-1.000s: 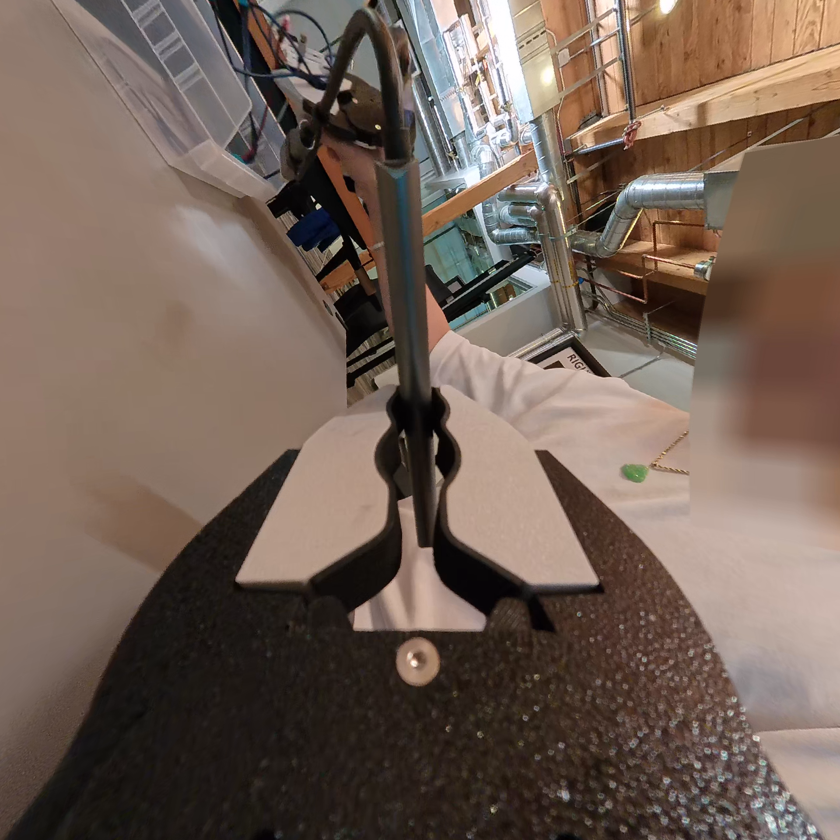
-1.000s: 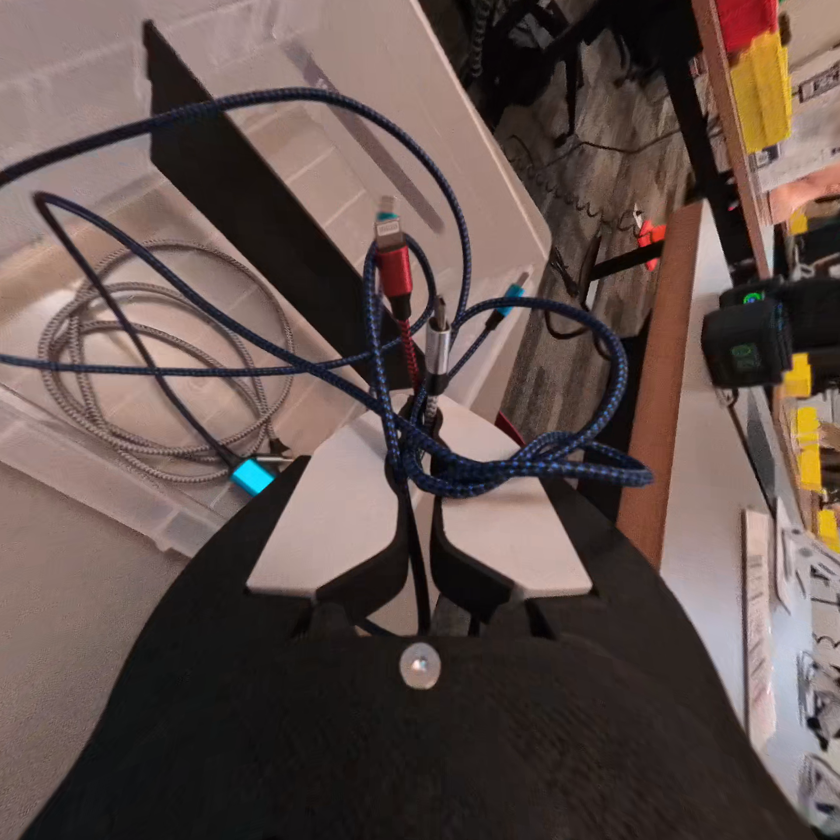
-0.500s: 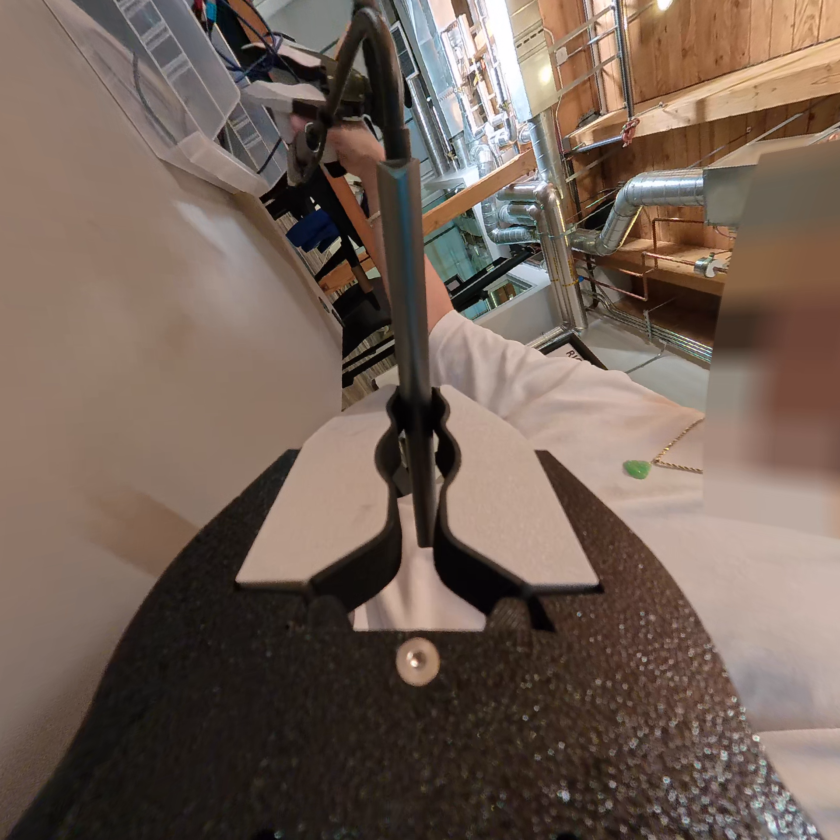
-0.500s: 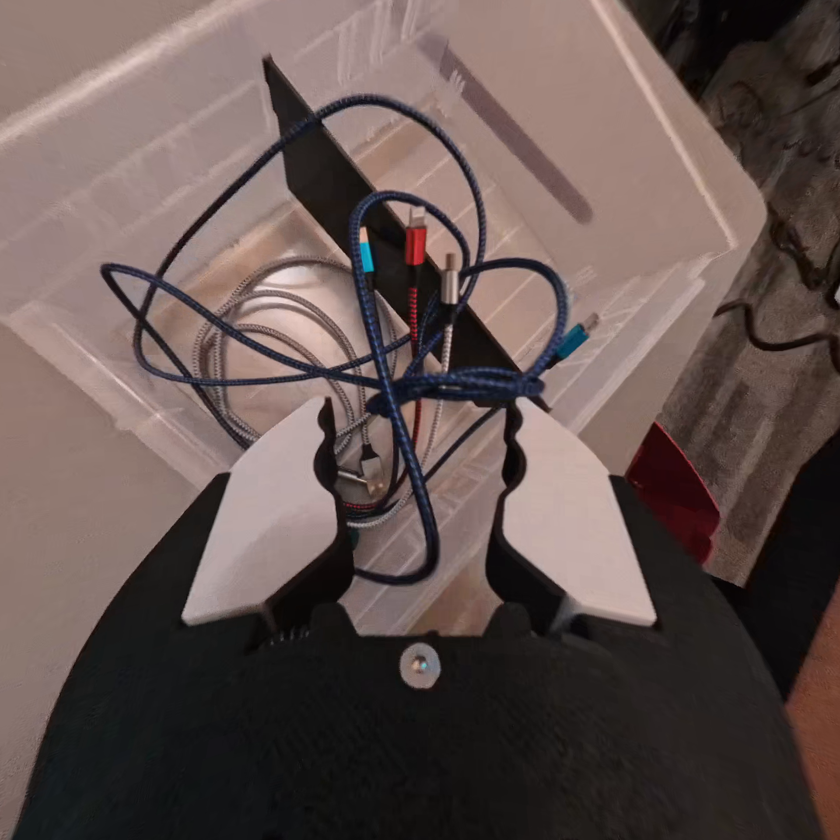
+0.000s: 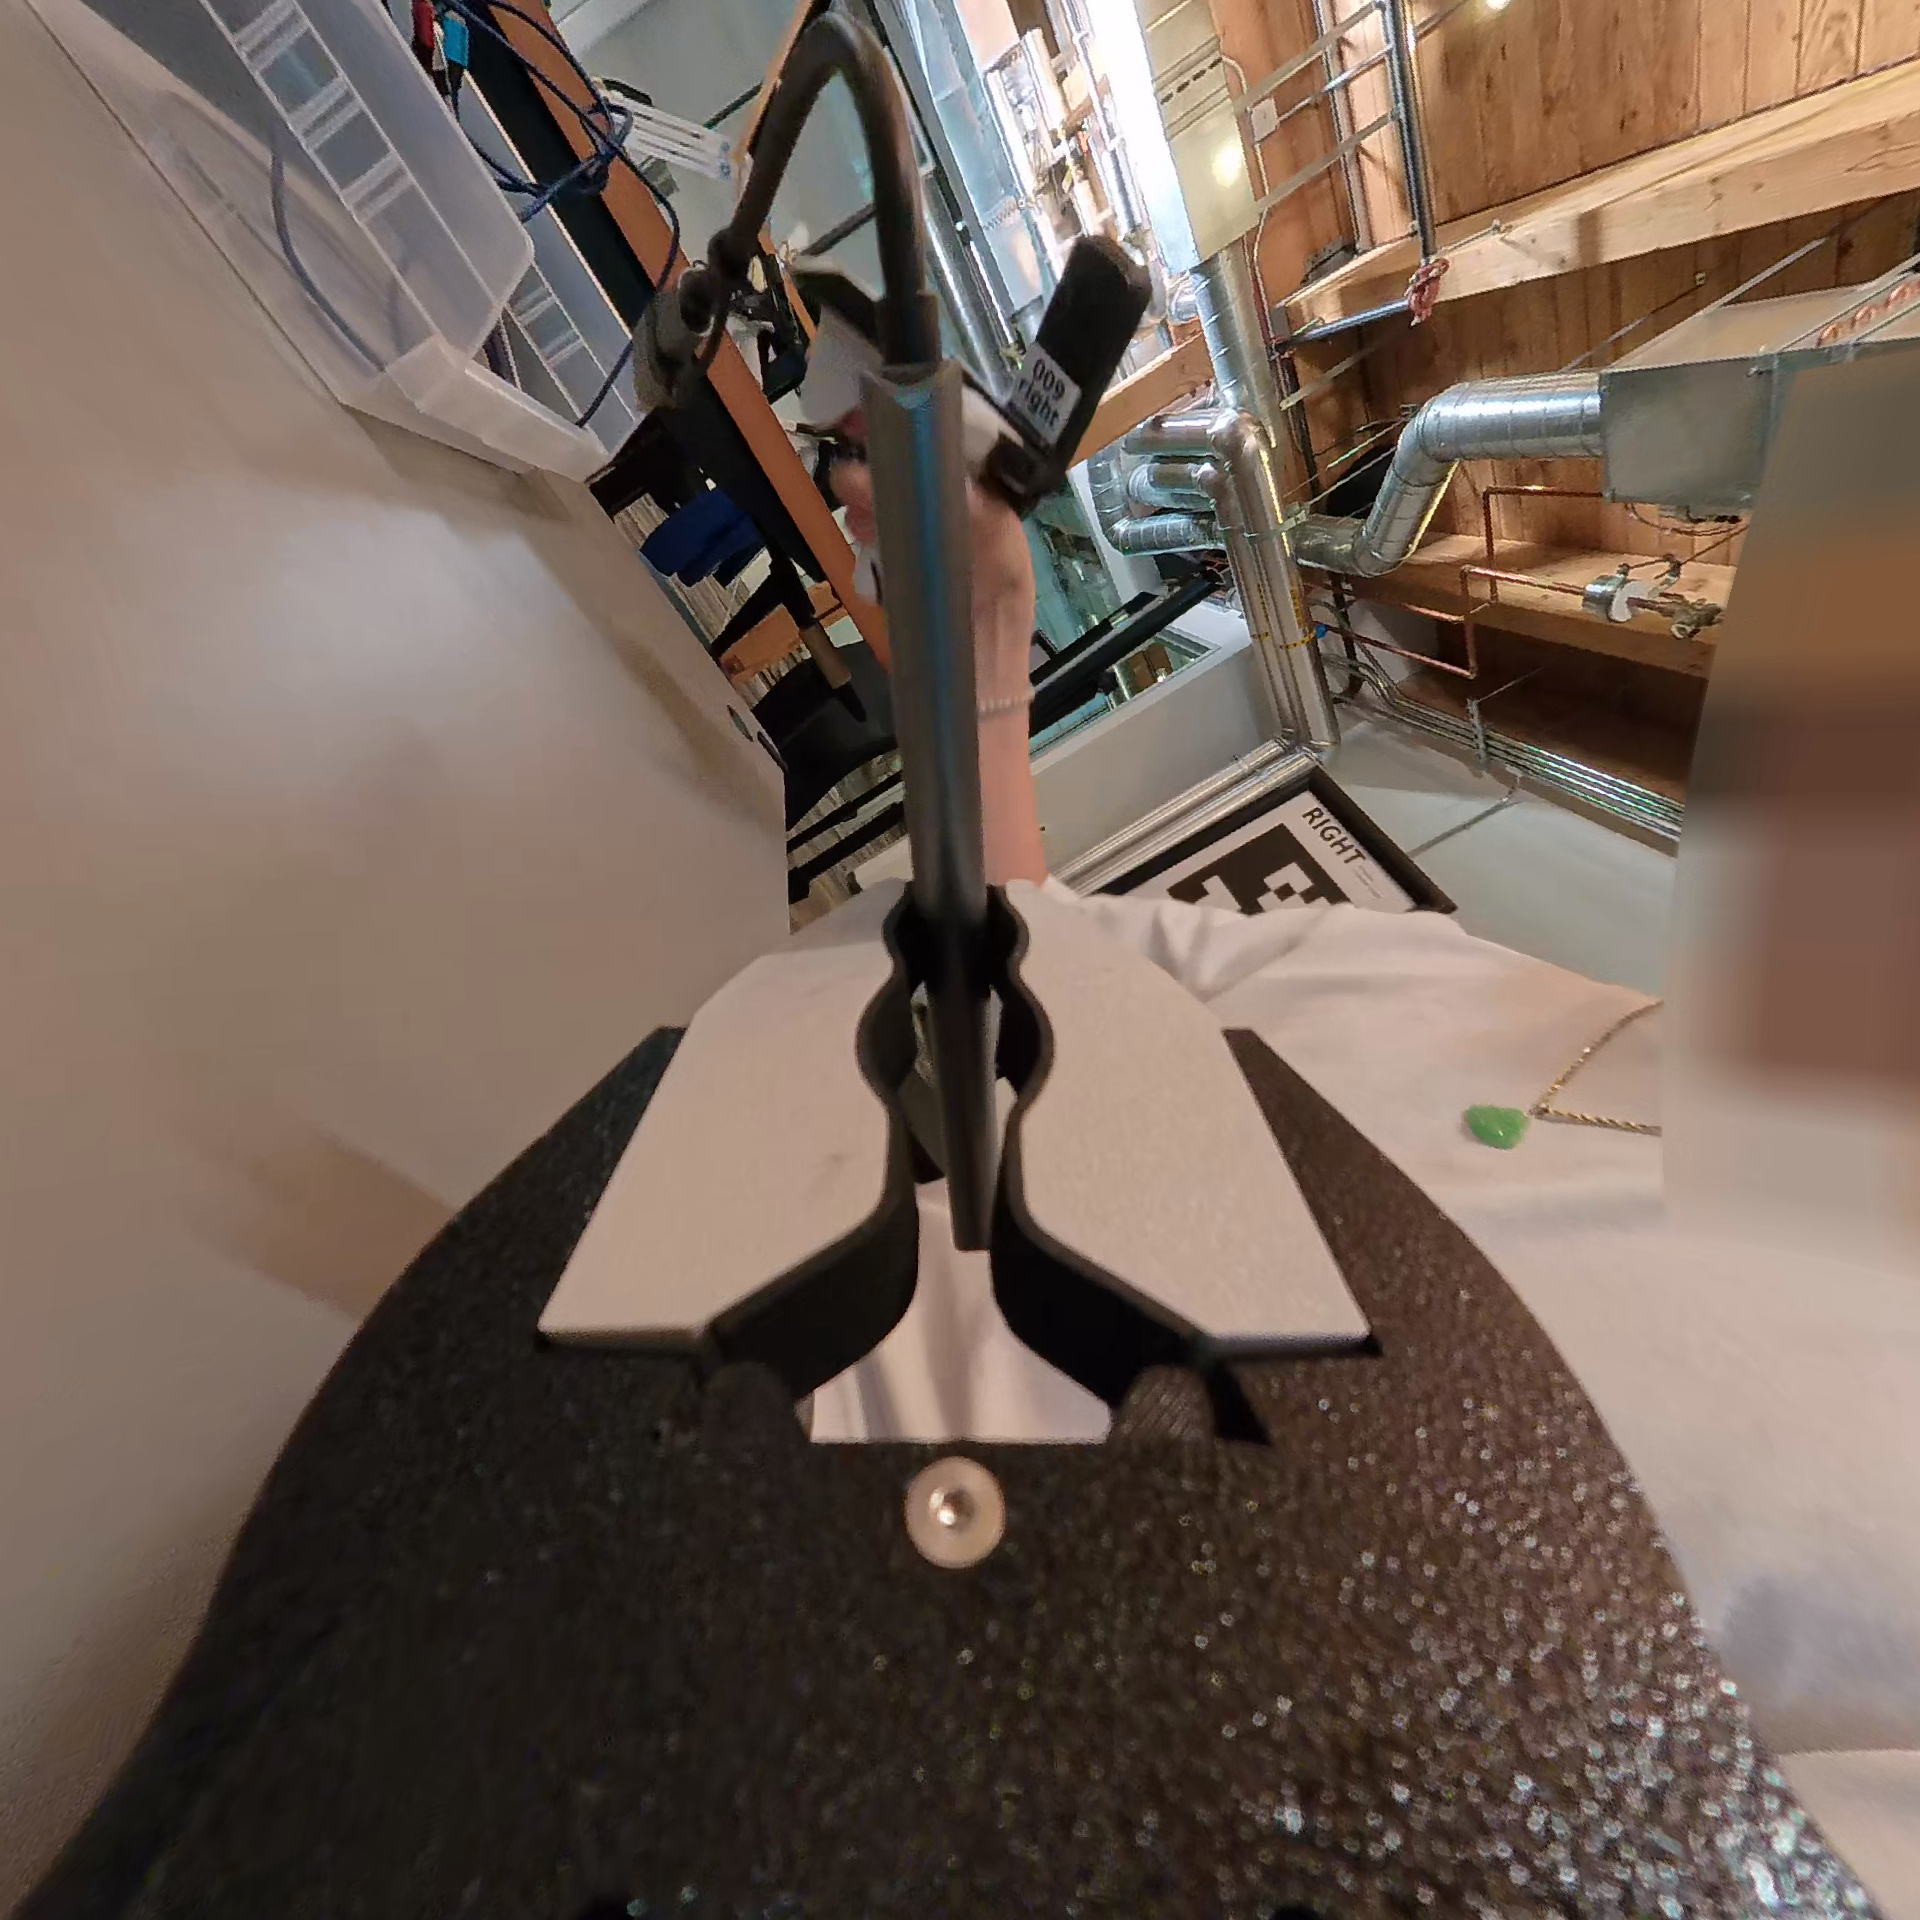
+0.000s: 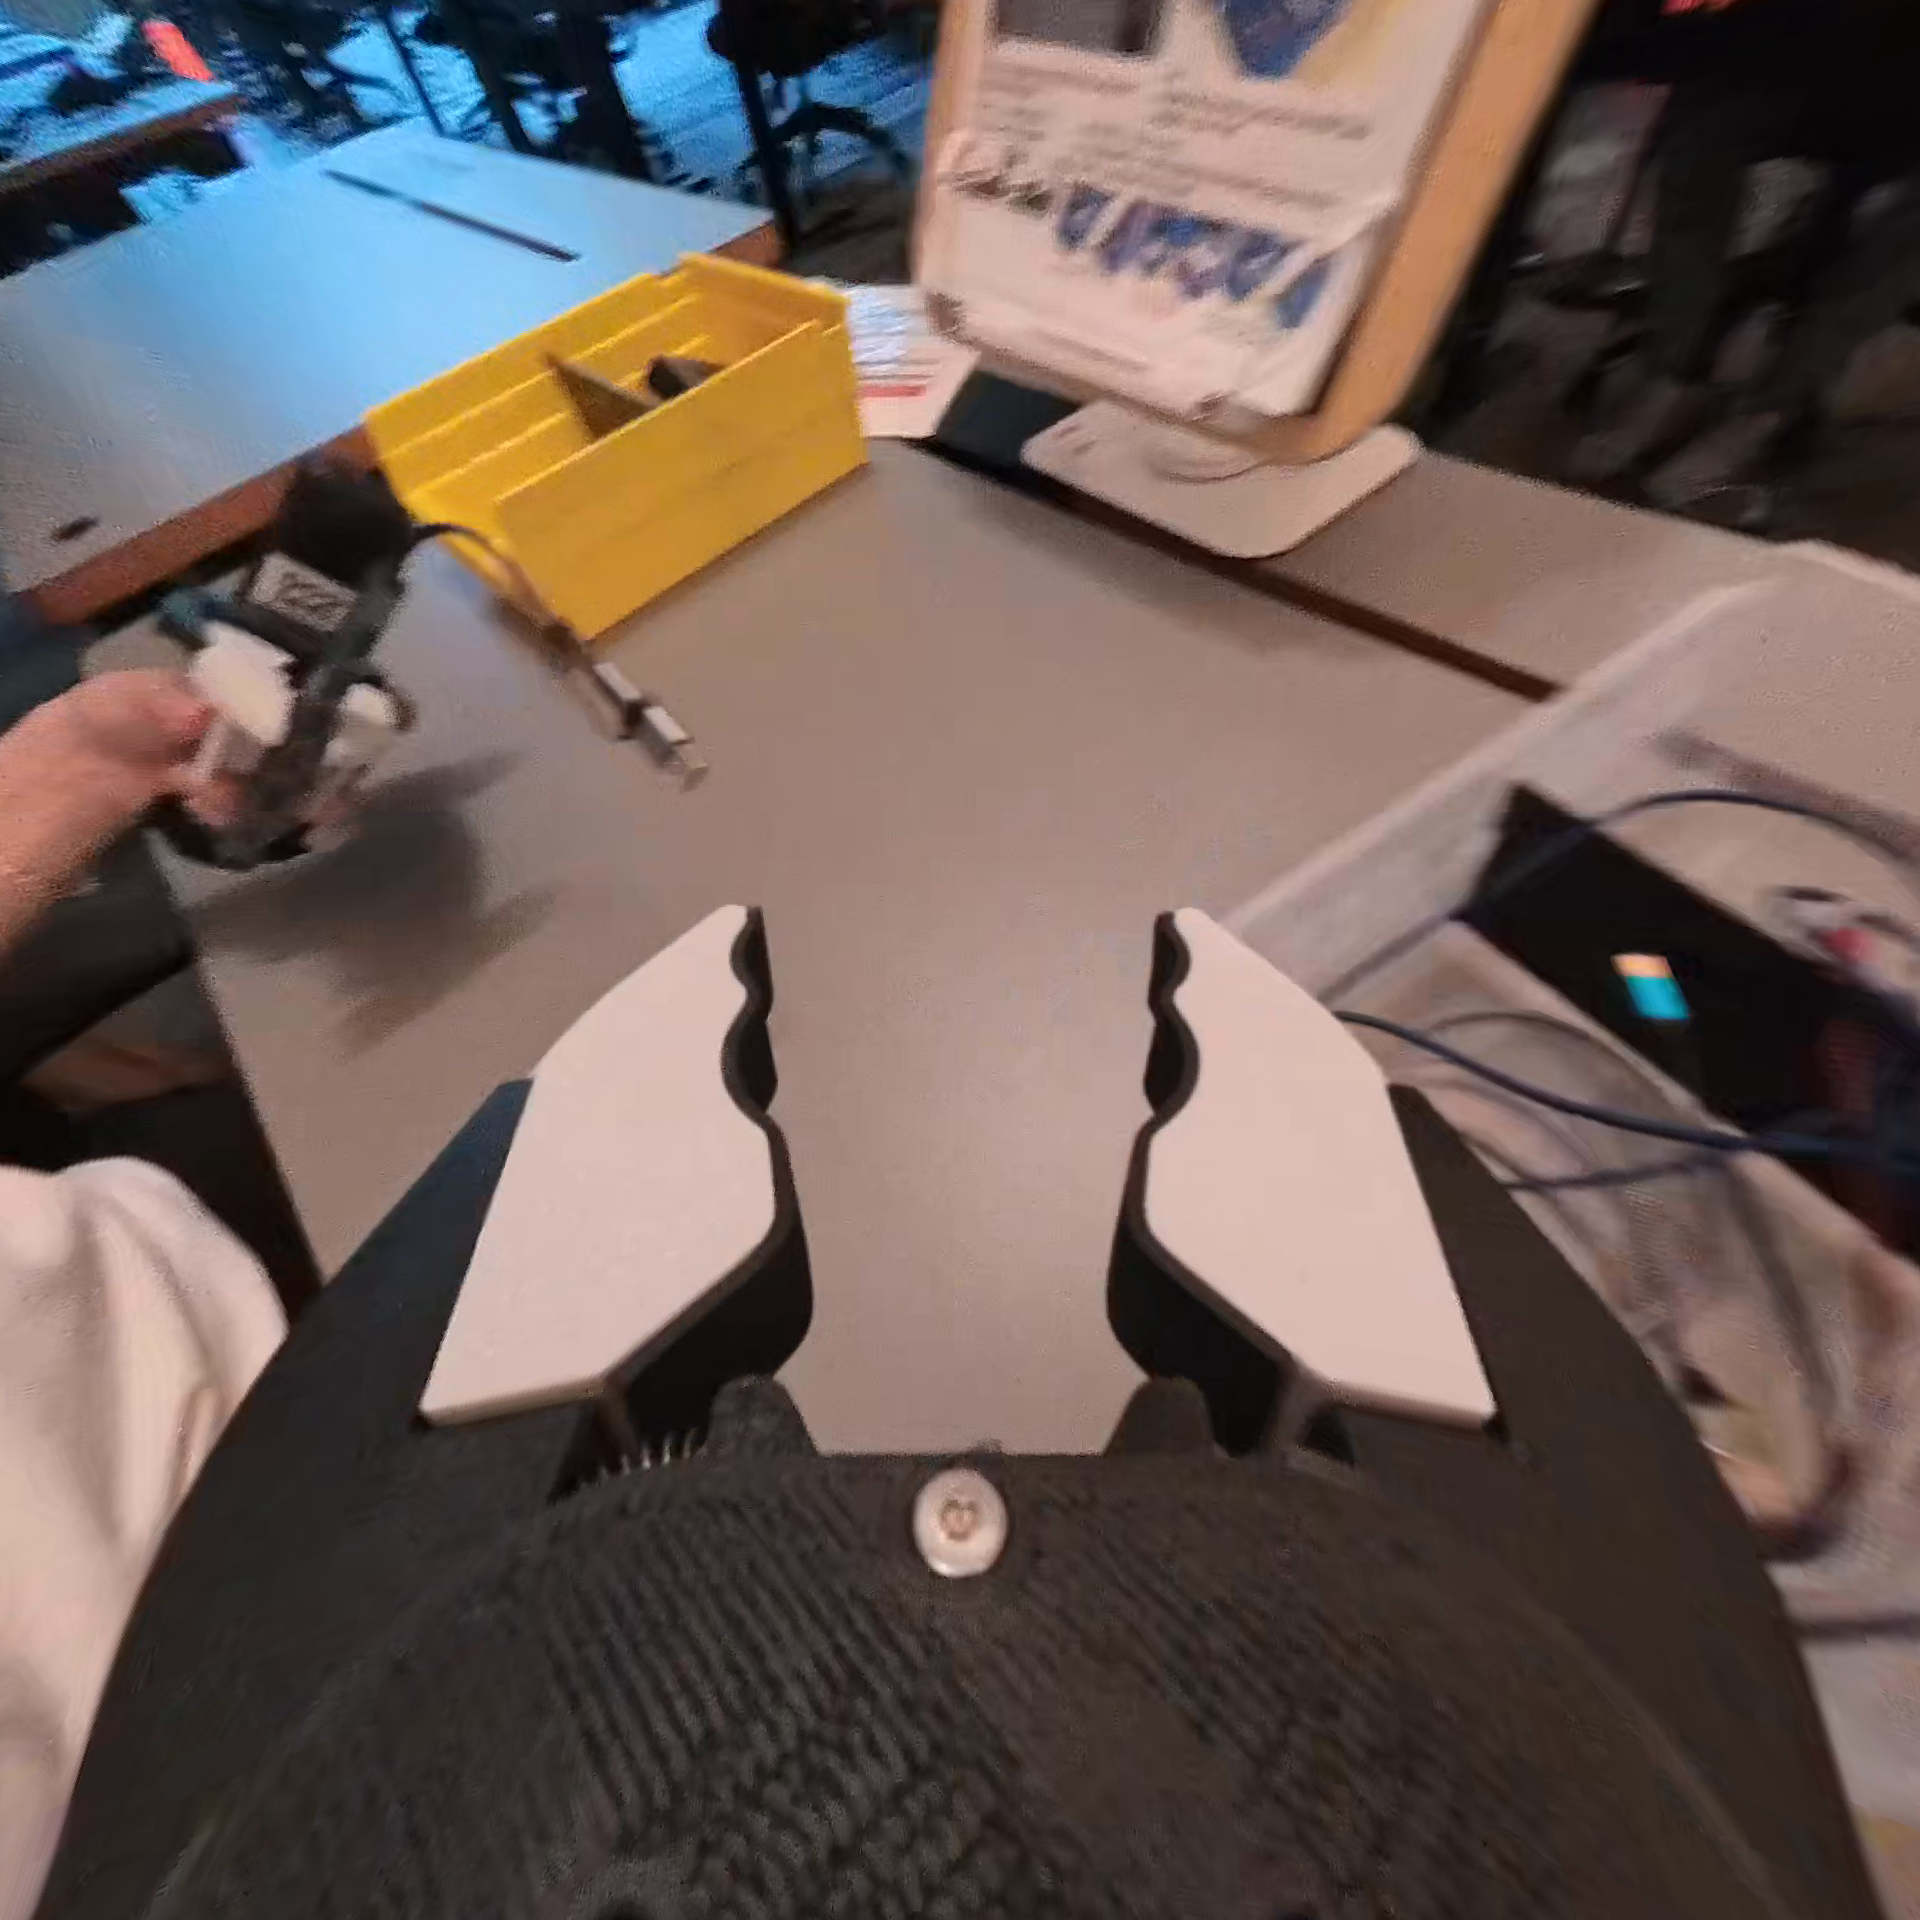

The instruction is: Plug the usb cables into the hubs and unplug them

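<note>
My left gripper point(image 5: 954, 925) is shut on a slim grey USB hub point(image 5: 930, 675), seen edge-on and held up off the table. The hub's black cable point(image 5: 831, 125) loops over its far end. My right gripper point(image 6: 961, 925) is open and empty above the grey table point(image 6: 987, 644). It also shows in the left wrist view point(image 5: 1049, 405), behind the hub, in a hand. The blue braided USB cables point(image 6: 1558, 1101) lie in the clear bin point(image 6: 1455, 769) to its right. The left gripper point(image 6: 291, 707) shows blurred at far left, with a grey piece on a black cable point(image 6: 634, 717) beside it.
A yellow divided bin point(image 6: 623, 416) stands at the table's far side. A board on a white stand point(image 6: 1174, 208) is at the back right. The clear bin also shows at the upper left of the left wrist view point(image 5: 447, 384). A person in white sits close by. One gripper's finger ends stand about 30 cm off the other's.
My right gripper opened and let the bundle of blue cables drop into the clear bin, then swung left to face the table. My left gripper stayed shut on the hub.
</note>
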